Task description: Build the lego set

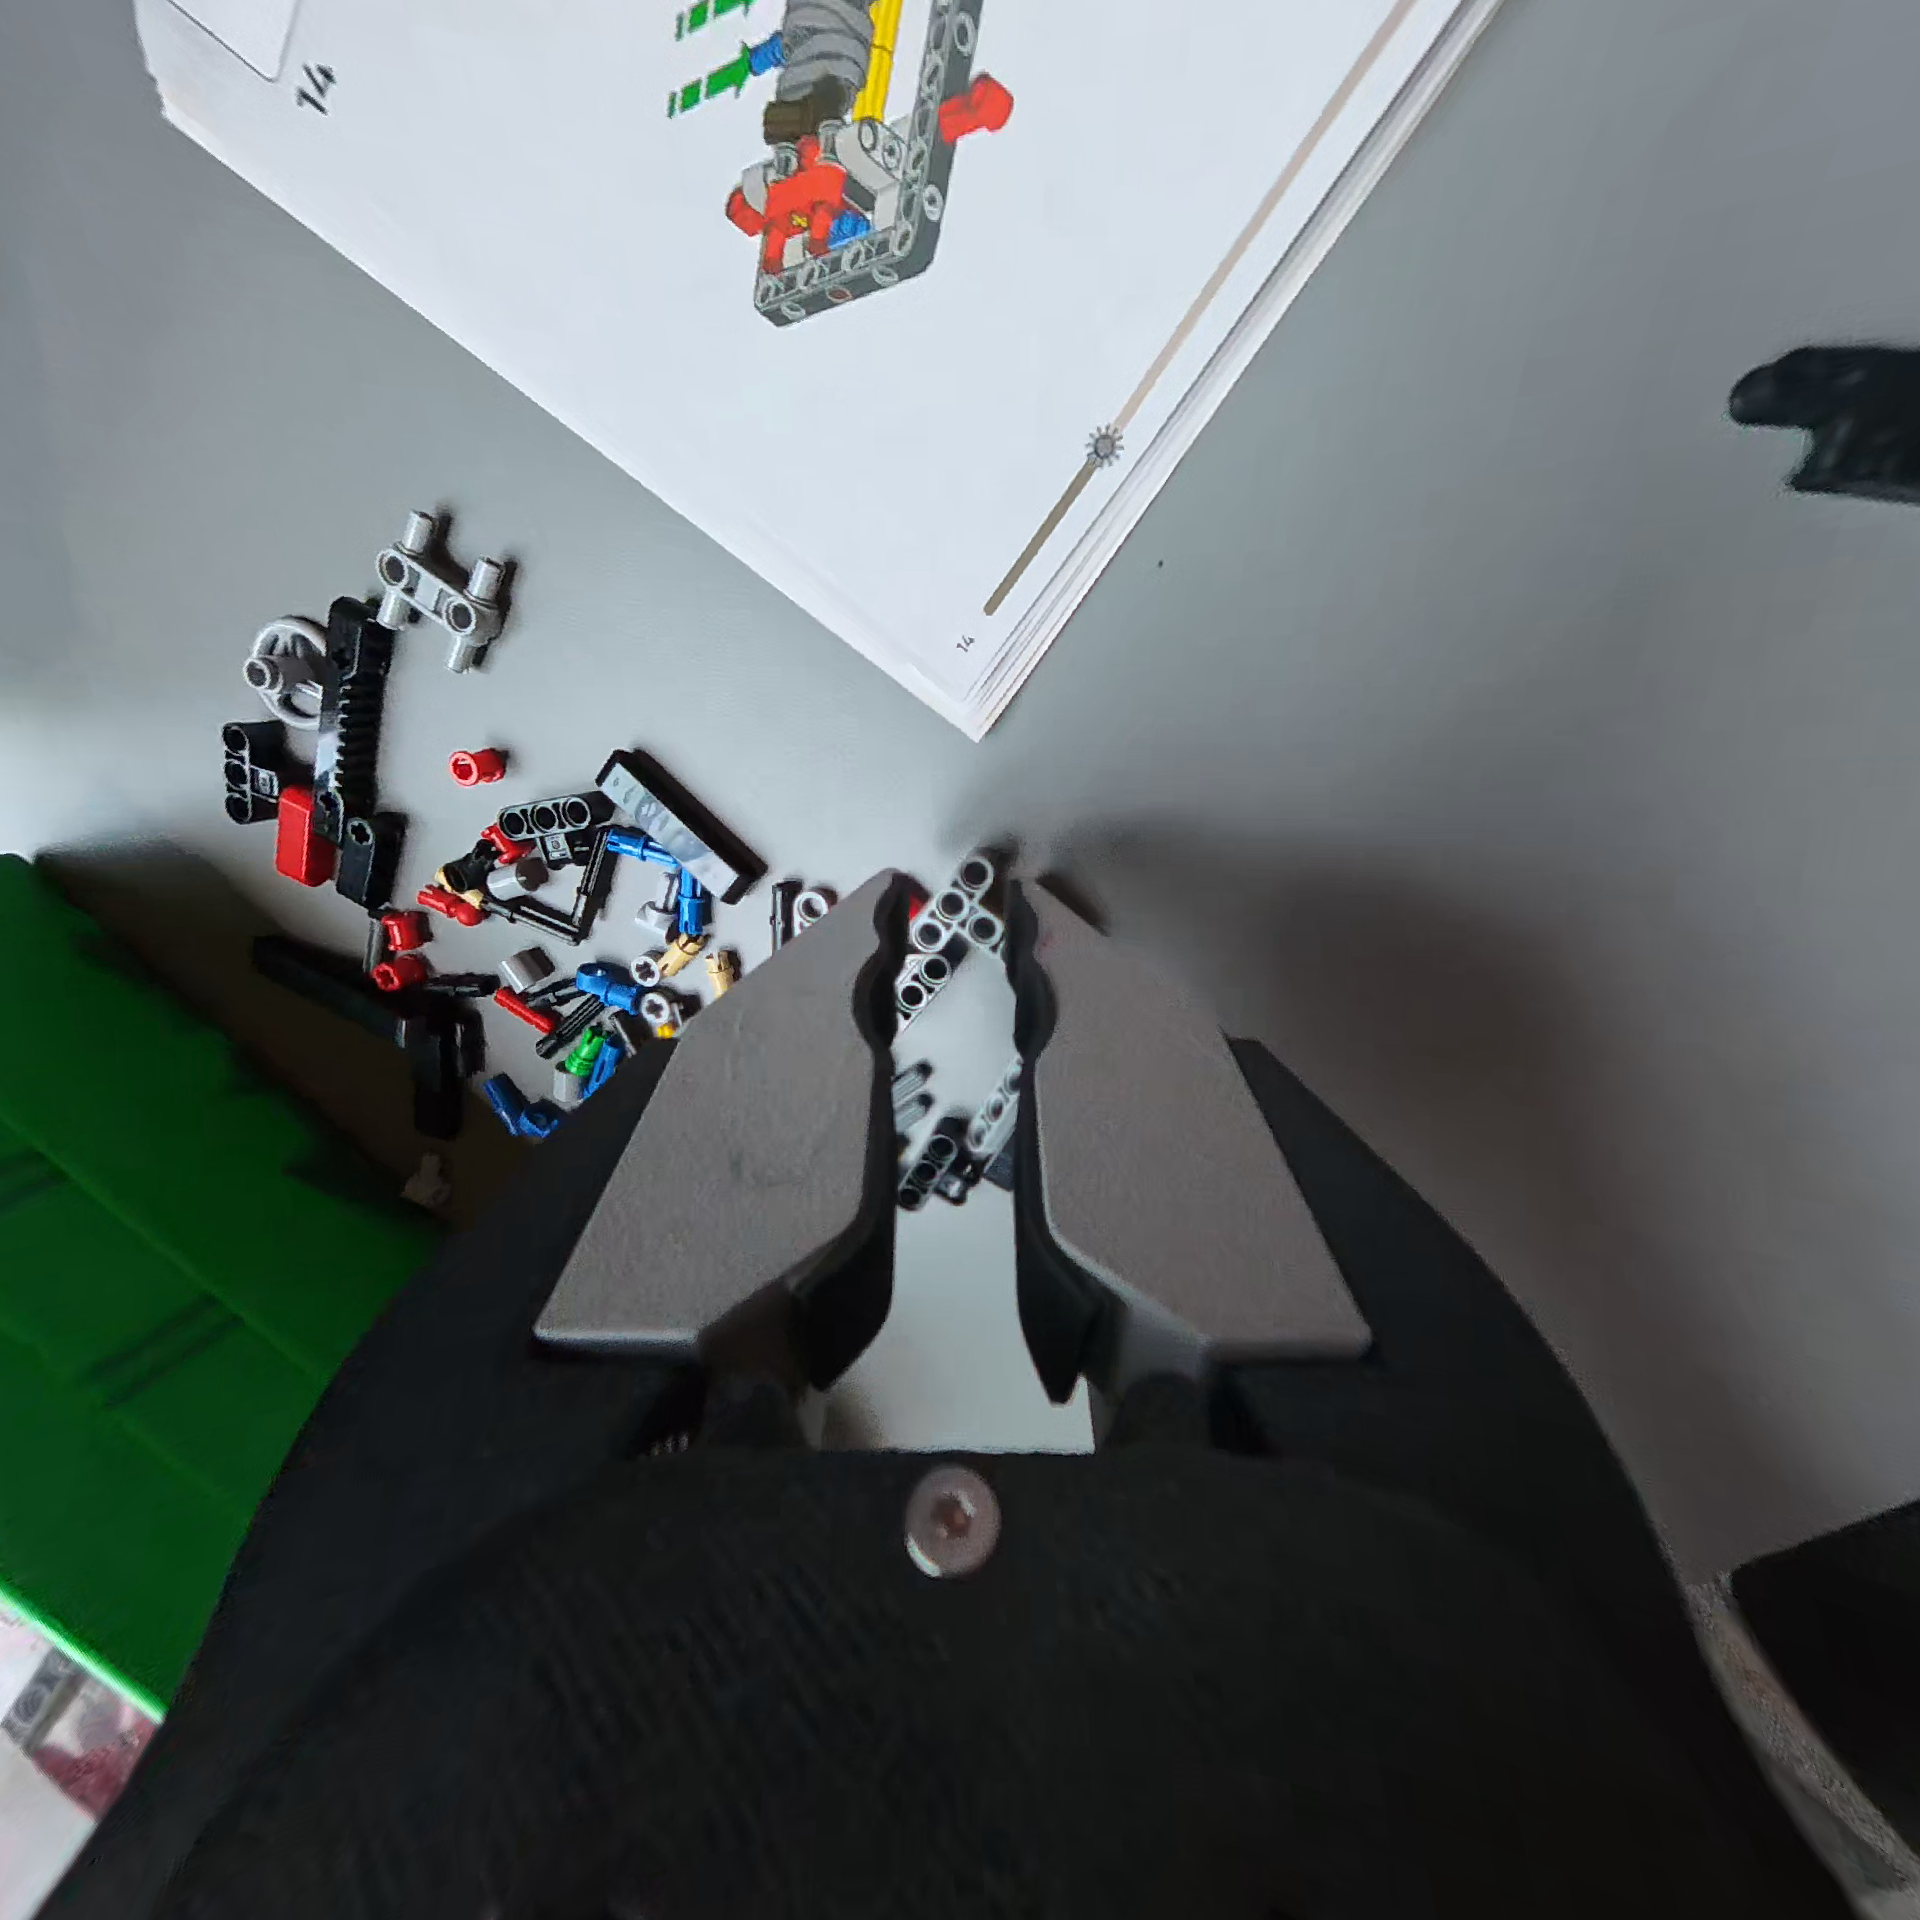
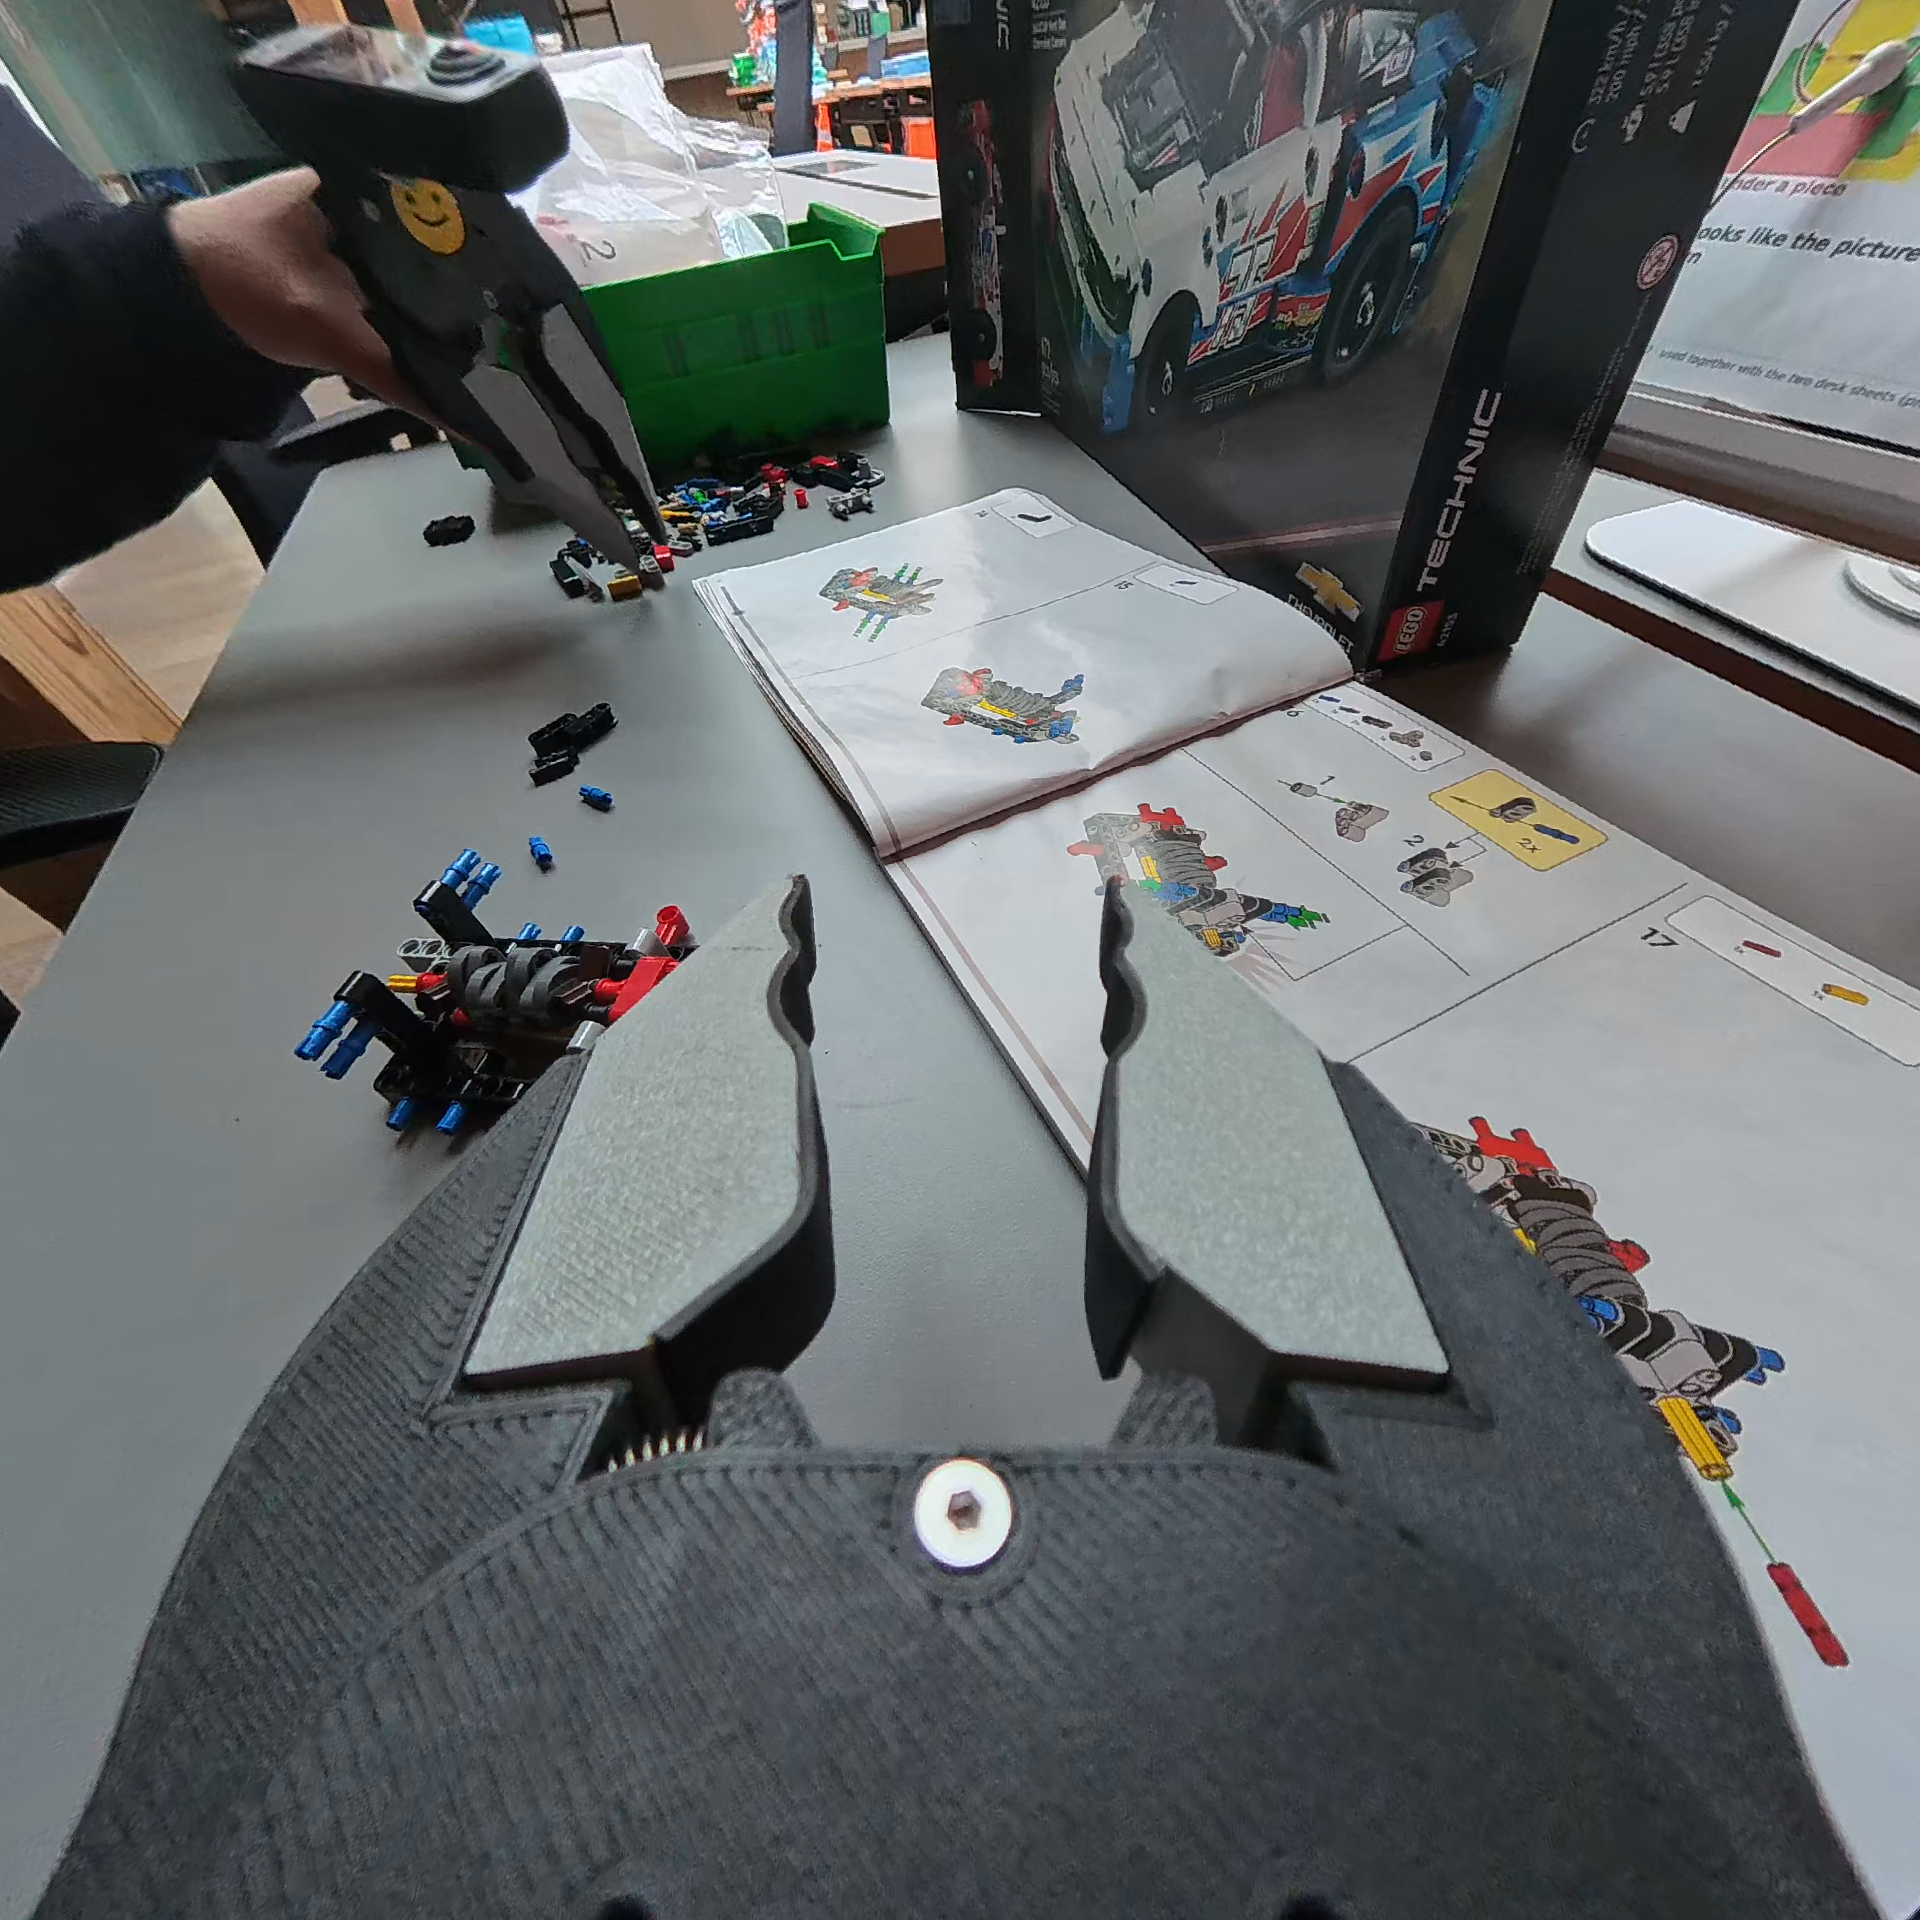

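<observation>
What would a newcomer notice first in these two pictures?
Probably the tall car-printed set box standing behind the open instruction booklet. Next, the half-built model on the grey table left of the open right gripper, and the left gripper reaching into the loose pieces by the green bin.

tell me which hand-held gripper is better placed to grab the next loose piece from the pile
Left. The left hand-held gripper hangs right over the loose pieces by the green bin, tips down. The right hand-held gripper is open but far off, beside the partly built model.
</observation>
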